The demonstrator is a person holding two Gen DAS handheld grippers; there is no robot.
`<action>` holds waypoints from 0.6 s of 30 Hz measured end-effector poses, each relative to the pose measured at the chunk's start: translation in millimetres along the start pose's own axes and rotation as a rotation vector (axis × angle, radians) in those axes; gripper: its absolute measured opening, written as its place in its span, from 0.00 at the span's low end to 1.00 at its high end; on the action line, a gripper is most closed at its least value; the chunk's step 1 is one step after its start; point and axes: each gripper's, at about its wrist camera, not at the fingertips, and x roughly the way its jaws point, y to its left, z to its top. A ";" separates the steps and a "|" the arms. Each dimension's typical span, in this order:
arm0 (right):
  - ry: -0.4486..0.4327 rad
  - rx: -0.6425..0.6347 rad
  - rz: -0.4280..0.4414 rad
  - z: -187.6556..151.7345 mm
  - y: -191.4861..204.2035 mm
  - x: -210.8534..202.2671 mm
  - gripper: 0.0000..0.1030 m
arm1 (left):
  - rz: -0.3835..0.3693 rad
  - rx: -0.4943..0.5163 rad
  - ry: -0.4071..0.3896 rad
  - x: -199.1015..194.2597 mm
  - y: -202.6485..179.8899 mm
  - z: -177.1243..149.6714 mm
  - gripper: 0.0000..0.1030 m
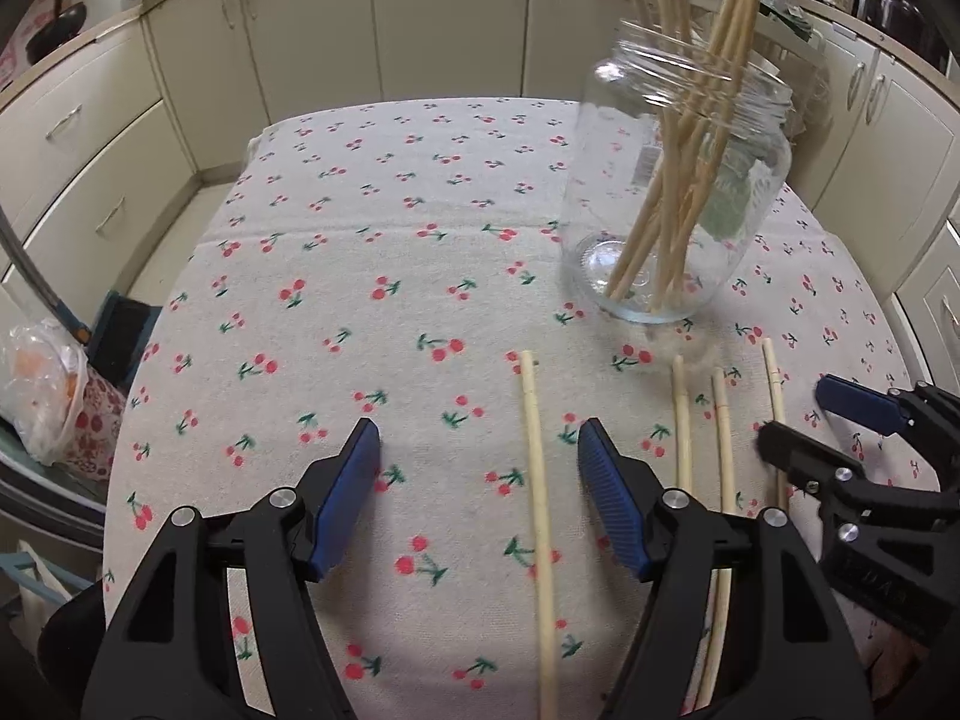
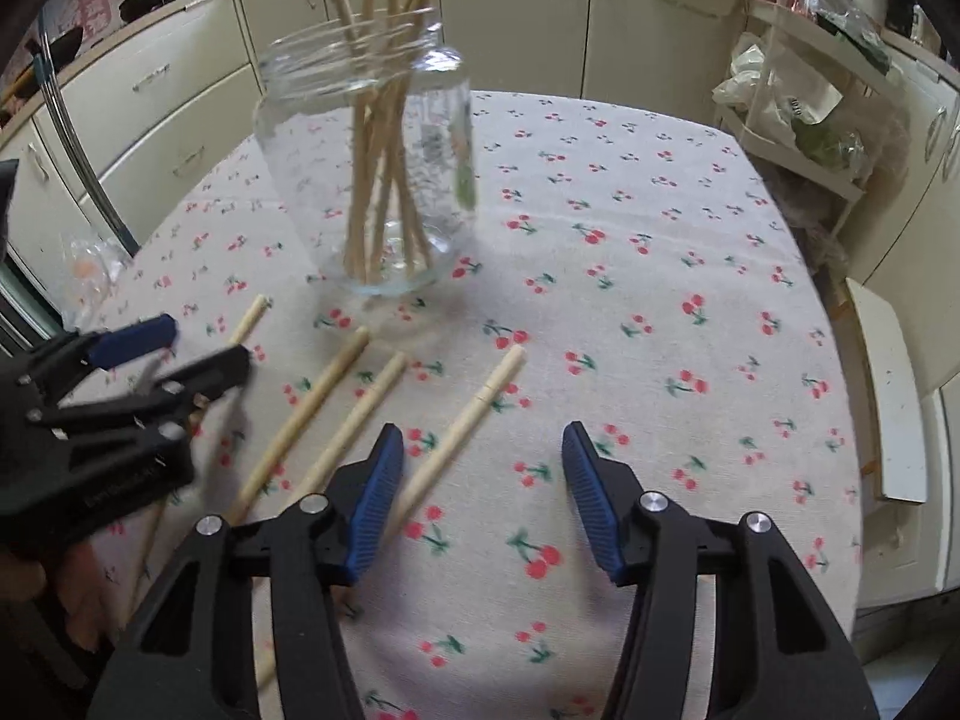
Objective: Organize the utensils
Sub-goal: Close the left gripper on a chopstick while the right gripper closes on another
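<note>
Left hand-held gripper: we see our left hand-held gripper with jaws apart above the counter, which wears a cherry-print cloth; nothing is pressed between the pads.
Stick between the jaws: one loose chopstick lies flat on the cloth inside that gap, nearer the 3 o'clock pad, running from 12 to 6 o'clock; we see no contact with either pad.
Right hand-held gripper: our right hand-held gripper also stands apart, holding nothing; the nearest loose chopstick passes just at 9 o'clock of its left pad.
Jar: the glass jar stands upright at 1 o'clock from the left hand-held gripper and at 11 o'clock from the right one.
Count, loose: we count four chopsticks lying on the cloth.
Count, in jar: a bundle of chopsticks leans inside; roughly seven, the exact number unclear.
Hard to make out: the jar's rim is motion-blurred; the sticks' near ends run under the gripper bodies; the tops of the jarred sticks are cut off by the frame.
</note>
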 end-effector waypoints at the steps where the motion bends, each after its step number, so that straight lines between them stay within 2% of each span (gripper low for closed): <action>1: -0.001 -0.008 0.003 0.9 3.8 1.0 0.51 | -0.006 0.007 -0.001 0.7 -3.0 2.0 0.63; 2: -0.003 -0.023 0.000 1.4 7.9 1.6 0.49 | -0.011 0.012 -0.001 1.2 -5.0 3.1 0.62; 3: -0.002 -0.044 -0.004 1.2 12.5 1.8 0.44 | -0.013 0.024 -0.001 2.4 -8.0 4.8 0.55; 5: 0.006 -0.063 0.013 1.0 14.0 0.5 0.27 | -0.016 0.040 -0.006 3.6 -10.8 7.1 0.40; 6: 0.015 -0.065 0.023 1.1 13.0 -0.3 0.17 | -0.020 0.042 -0.006 3.7 -10.9 8.1 0.25; 7: 0.033 -0.063 0.047 0.8 8.7 -2.1 0.15 | -0.046 0.040 0.001 3.5 -9.2 9.8 0.15; 9: 0.048 -0.048 0.063 0.1 1.3 -3.7 0.14 | -0.085 0.025 0.012 3.7 -4.1 11.0 0.10; 13: 0.069 -0.016 0.079 3.9 -4.9 -1.2 0.15 | -0.153 -0.006 0.037 4.9 7.5 11.4 0.10; 18: 0.055 -0.029 0.058 5.6 3.5 0.9 0.18 | -0.179 -0.014 0.083 10.6 11.6 16.5 0.10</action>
